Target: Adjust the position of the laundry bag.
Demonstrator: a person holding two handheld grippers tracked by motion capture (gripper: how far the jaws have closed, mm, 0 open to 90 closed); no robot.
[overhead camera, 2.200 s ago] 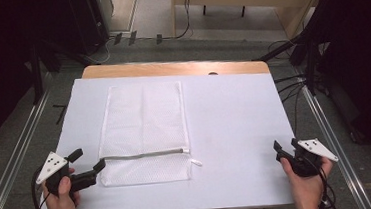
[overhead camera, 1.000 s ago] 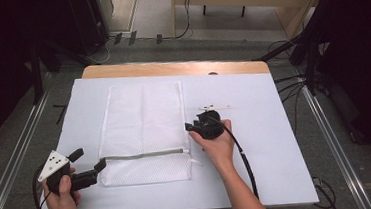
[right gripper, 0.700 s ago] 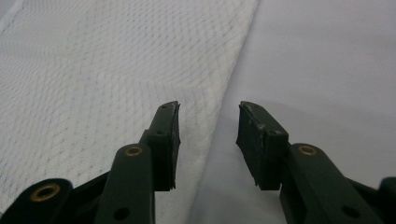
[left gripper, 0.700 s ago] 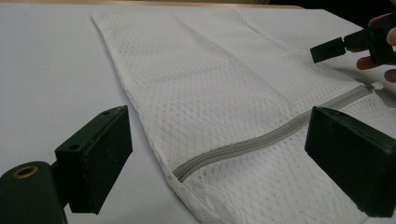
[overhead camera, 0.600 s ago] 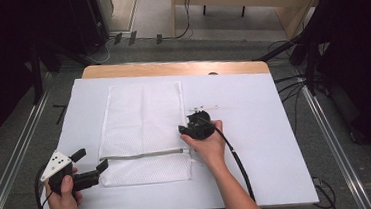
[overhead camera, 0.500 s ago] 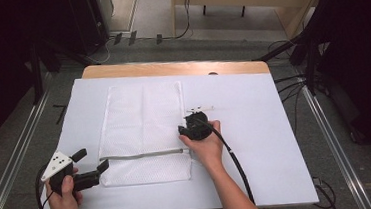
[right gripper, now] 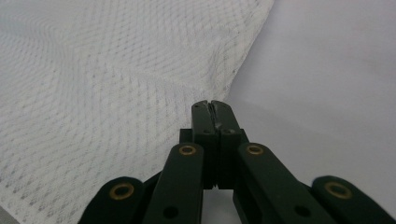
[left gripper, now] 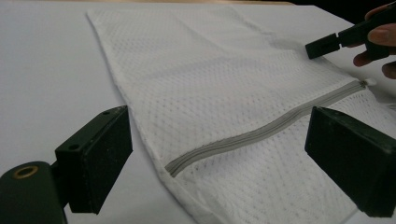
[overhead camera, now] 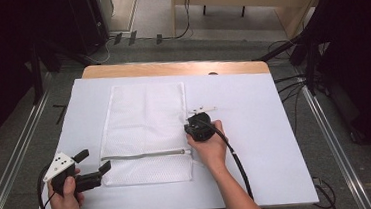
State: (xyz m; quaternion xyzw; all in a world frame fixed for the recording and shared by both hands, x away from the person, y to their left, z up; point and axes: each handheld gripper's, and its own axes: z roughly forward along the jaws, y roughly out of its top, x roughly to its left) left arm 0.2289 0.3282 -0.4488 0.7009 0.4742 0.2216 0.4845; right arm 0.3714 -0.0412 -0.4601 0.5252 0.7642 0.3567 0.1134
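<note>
A white mesh bag (overhead camera: 144, 117) lies flat on the white table (overhead camera: 255, 129), with a grey zipper (overhead camera: 142, 155) running across near its front end. My right gripper (overhead camera: 188, 129) is at the bag's right edge, just above the zipper's end. Its jaws have just been closing and now meet on the mesh edge (right gripper: 116, 93), which wrinkles up toward the right gripper (right gripper: 211, 106). My left gripper (overhead camera: 93, 162) stands open just off the bag's front left corner. In the left gripper view the zipper (left gripper: 261, 135) runs between its wide-set pads (left gripper: 100, 163), untouched.
A wooden table edge (overhead camera: 170, 68) shows beyond the white top. Black cables (overhead camera: 235, 160) trail from the right gripper toward the front. Metal rails (overhead camera: 326, 133) and dark stands flank the table on both sides.
My right gripper has come from the table's front right corner to the bag's right edge and shut its jaws there. The left gripper has stayed in place, open.
</note>
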